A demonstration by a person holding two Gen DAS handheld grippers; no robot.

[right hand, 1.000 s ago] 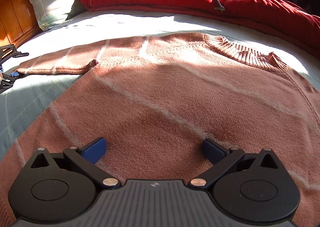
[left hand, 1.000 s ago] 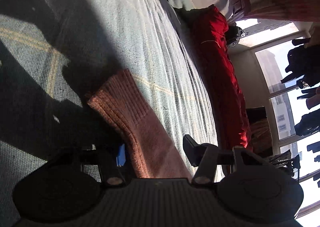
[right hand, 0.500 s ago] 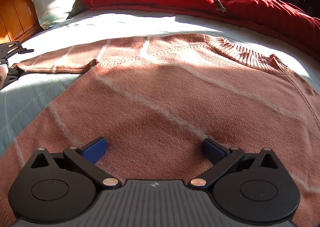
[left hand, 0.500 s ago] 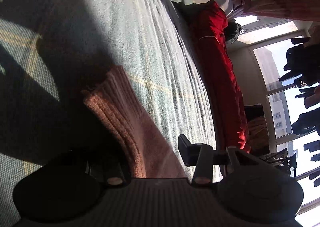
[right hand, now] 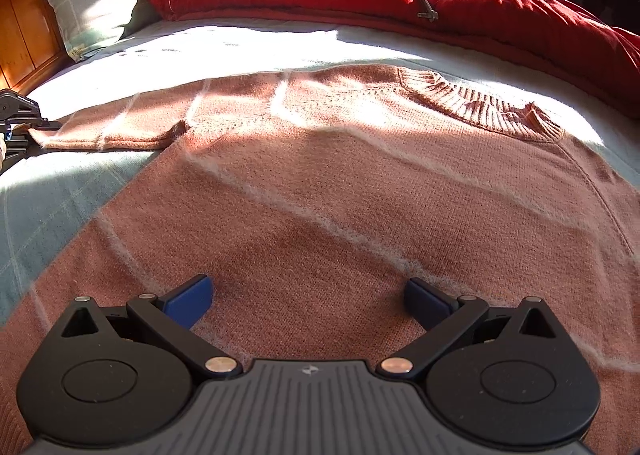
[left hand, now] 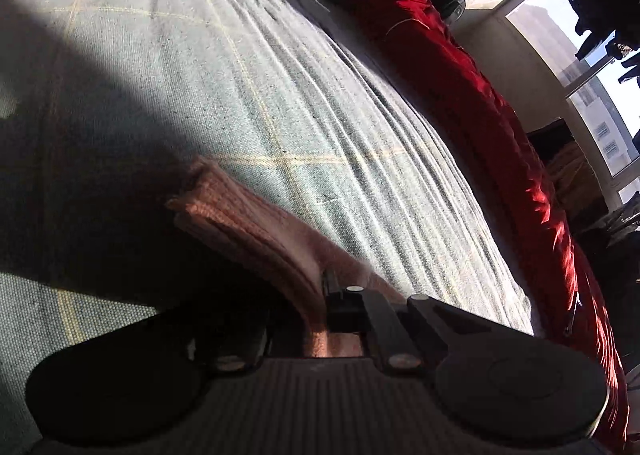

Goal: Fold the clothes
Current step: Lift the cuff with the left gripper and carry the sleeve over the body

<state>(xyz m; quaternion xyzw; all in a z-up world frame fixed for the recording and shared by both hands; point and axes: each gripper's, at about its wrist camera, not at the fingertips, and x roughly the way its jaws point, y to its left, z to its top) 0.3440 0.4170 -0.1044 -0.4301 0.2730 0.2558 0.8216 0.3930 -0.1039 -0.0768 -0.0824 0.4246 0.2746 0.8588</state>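
Sweater sleeve cuff is now pinched in the left gripper, which was wide before. One sweater lies flat. The right gripper hangs wide over it at 6 o'clock.

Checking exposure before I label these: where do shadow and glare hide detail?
Left wrist view: deep shadow swallows the left gripper and the sweater cuff it pinches; the window blows out. Right wrist view: sun glare washes out the bedsheet.
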